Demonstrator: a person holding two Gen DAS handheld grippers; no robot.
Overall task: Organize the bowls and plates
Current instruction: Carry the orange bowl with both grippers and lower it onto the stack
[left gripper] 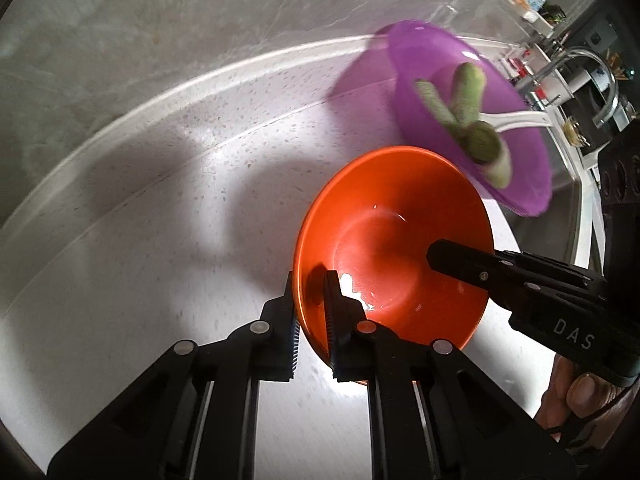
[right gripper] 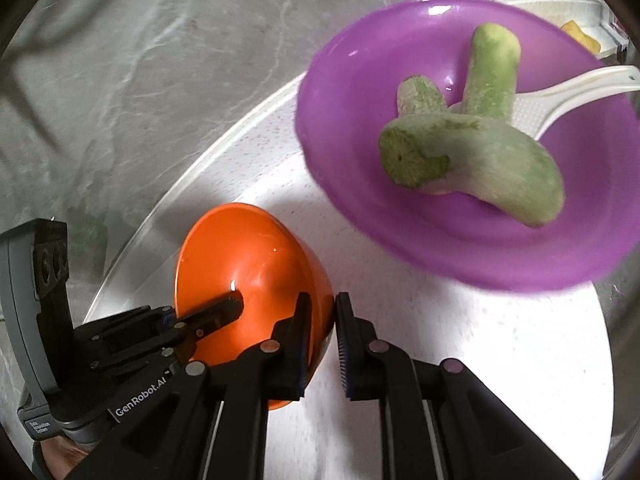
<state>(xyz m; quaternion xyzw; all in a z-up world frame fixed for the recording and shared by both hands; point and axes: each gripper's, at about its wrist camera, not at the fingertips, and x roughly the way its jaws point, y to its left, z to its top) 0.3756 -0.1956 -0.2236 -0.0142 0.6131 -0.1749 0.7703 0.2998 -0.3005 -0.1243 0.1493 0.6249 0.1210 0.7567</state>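
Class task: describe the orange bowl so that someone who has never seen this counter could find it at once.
Start at the white speckled counter. Two bowls are there; the orange bowl is the smaller, empty one gripped at its rim by both hand-held grippers. Its neighbour, the purple bowl, holds green vegetables and a white spoon.

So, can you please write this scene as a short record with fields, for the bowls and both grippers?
orange bowl: empty, tilted, gripped at two sides of its rim
left gripper: shut on orange bowl rim
right gripper: shut on orange bowl rim
purple bowl: behind the orange bowl, blurred
purple bowl contents: green vegetable pieces, white spoon
surface: white speckled counter
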